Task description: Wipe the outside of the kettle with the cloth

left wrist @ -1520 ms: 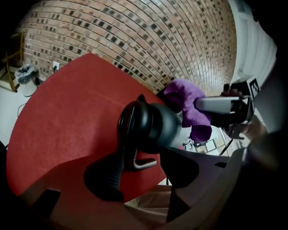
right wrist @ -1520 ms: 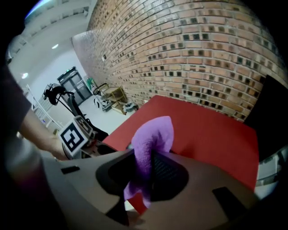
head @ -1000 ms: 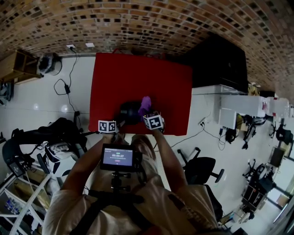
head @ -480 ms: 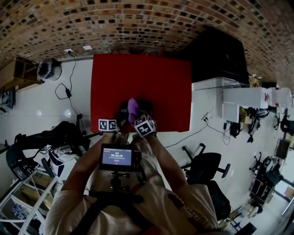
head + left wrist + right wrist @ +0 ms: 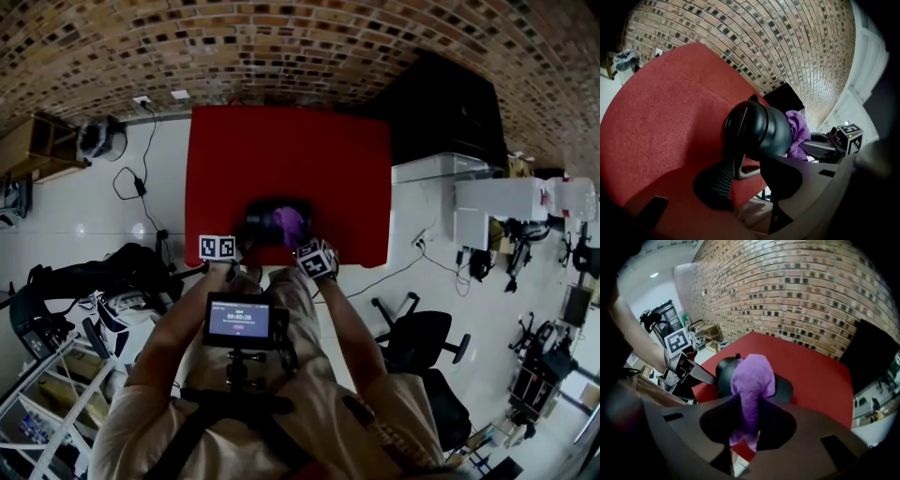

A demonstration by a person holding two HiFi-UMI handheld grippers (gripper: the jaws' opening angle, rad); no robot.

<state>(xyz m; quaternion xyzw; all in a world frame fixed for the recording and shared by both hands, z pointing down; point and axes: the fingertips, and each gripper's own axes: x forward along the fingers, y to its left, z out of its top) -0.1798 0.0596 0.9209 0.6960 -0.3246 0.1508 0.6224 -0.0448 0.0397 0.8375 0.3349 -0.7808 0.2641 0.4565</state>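
Observation:
A black kettle [image 5: 262, 220] lies on its side near the front edge of the red table [image 5: 281, 150]. My left gripper [image 5: 238, 251] is at its left end. In the left gripper view the kettle's grey handle [image 5: 749, 172] sits between the jaws of that gripper [image 5: 751, 177]. Those jaws have just been closing and press on the handle. My right gripper [image 5: 300, 240] is shut on a purple cloth [image 5: 751, 378]. The cloth [image 5: 289, 223] drapes over the top of the kettle's body [image 5: 723, 375], on the side toward the right gripper.
A black cabinet [image 5: 441, 122] stands right of the table. A cable and a wall socket [image 5: 142, 97] are on the white floor at left, with a dark backpack [image 5: 103, 272] nearer me. An office chair [image 5: 412, 342] is at lower right. A brick wall runs behind.
The right gripper swept the purple cloth left across the kettle, then back to the right. The left gripper stayed at the handle, and the kettle kept its place.

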